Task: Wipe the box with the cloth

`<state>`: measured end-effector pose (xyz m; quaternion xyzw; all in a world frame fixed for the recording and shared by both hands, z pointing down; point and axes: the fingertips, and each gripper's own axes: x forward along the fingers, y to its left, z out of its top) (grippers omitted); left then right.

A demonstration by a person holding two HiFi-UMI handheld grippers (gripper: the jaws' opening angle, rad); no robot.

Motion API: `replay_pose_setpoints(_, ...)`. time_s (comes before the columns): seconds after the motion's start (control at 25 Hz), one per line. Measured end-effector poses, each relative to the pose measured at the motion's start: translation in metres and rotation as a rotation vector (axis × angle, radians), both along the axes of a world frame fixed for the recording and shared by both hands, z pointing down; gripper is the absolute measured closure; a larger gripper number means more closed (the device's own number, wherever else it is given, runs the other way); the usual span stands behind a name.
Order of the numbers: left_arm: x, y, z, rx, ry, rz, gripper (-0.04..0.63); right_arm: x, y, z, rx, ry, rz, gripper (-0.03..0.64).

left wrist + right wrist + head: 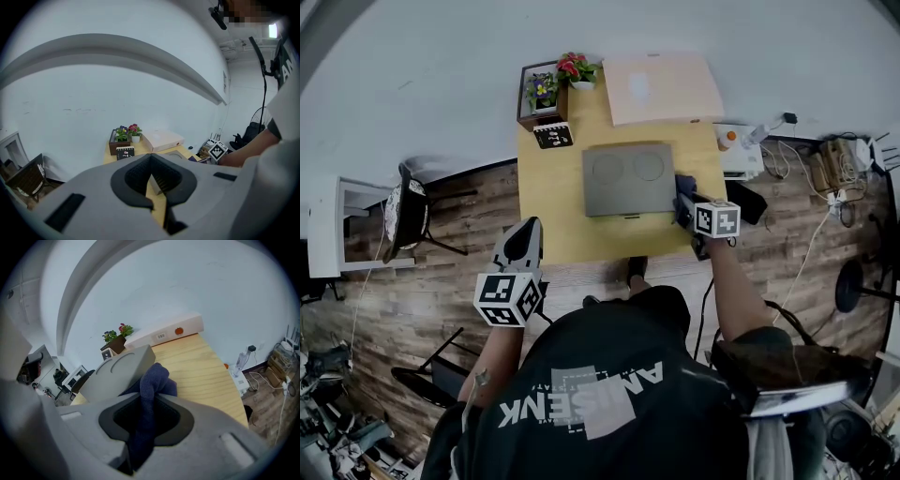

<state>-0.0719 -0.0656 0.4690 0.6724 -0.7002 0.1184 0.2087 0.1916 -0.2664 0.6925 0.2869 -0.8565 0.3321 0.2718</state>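
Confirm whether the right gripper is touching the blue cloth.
Touching. The right gripper view shows the right gripper with its jaws clamped on the blue cloth, which bunches out past their tips.

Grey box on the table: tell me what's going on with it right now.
A person stands at the wooden table with a tool in each hand. The right tool is clamped on a dark blue cloth and holds it at the right-hand edge of the grey box, apparently against it. The left tool is shut on nothing and hangs off the table's near left corner, away from the box. Any wiping looks confined to that edge.
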Motion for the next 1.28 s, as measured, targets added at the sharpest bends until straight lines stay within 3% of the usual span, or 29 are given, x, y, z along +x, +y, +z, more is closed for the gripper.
replay_pose_setpoints(0.24, 0.002, 0.015, 0.002, 0.0, -0.019, 0.013, 0.595, 0.01, 0.018, 0.002, -0.004, 0.011, 0.023, 0.547)
replay_pose_setpoints(0.64, 0.006, 0.038, -0.014, 0.076, -0.031, 0.075, 0.595, 0.02, 0.064, -0.007, 0.011, 0.041, 0.049, 0.546)
replay_pose_setpoints(0.8, -0.002, 0.05, -0.017, 0.086, -0.069, 0.057, 0.595, 0.022, 0.08, -0.037, 0.056, -0.004, 0.083, 0.546)
replay_pose_setpoints(0.96, -0.001, 0.065, -0.026, 0.117, 0.023, 0.088, 0.595, 0.019, 0.103, -0.077, 0.11, -0.036, 0.09, 0.546)
replay_pose_setpoints(1.08, -0.005, 0.074, -0.04, 0.159, 0.026, 0.104, 0.595, 0.014, 0.122, -0.114, 0.135, -0.082, 0.104, 0.546)
replay_pose_setpoints(1.28, -0.018, 0.092, -0.062, 0.216, 0.006, 0.119, 0.595, -0.006, 0.158, -0.184, 0.261, -0.141, 0.068, 0.546)
